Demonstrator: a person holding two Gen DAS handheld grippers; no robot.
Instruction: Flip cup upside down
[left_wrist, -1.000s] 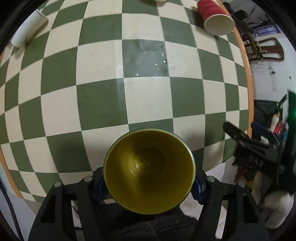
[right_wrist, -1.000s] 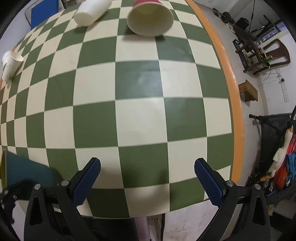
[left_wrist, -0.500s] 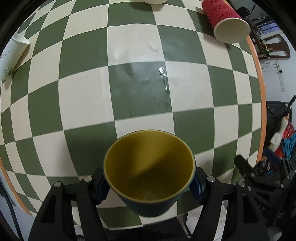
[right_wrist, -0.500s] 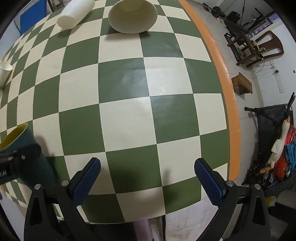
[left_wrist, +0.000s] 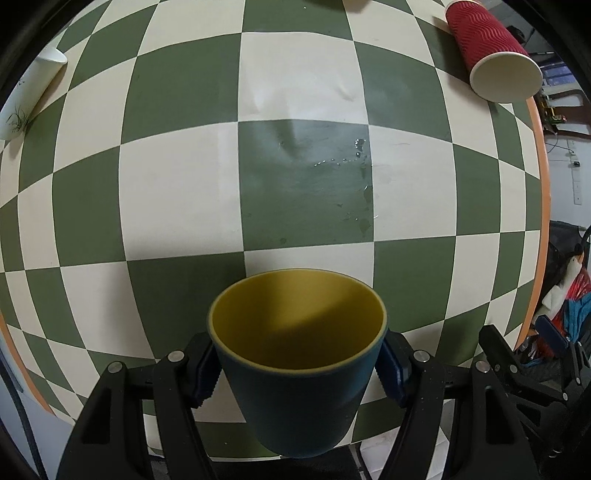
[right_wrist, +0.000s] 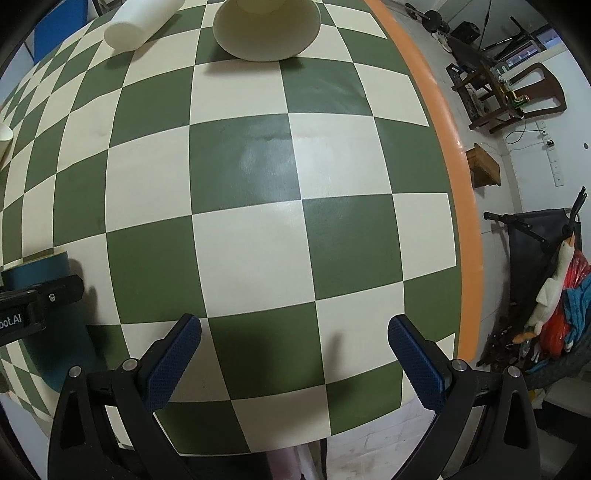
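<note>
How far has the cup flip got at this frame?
Done: the left gripper has the blue cup clamped between its fingers. In hand: the cup is mouth-up, yellow inside showing, over the near edge of the checkered table. Left: the whole inversion and setting it down rim-first. The right gripper is open and holds nothing.

1 blue/yellow cup (left_wrist: 299, 373), 1 red paper cup (left_wrist: 491, 55), 2 white cups (left_wrist: 29, 99) (right_wrist: 142, 24), 2 hand-held grippers (left_wrist: 298, 369) (right_wrist: 294, 360).
</note>
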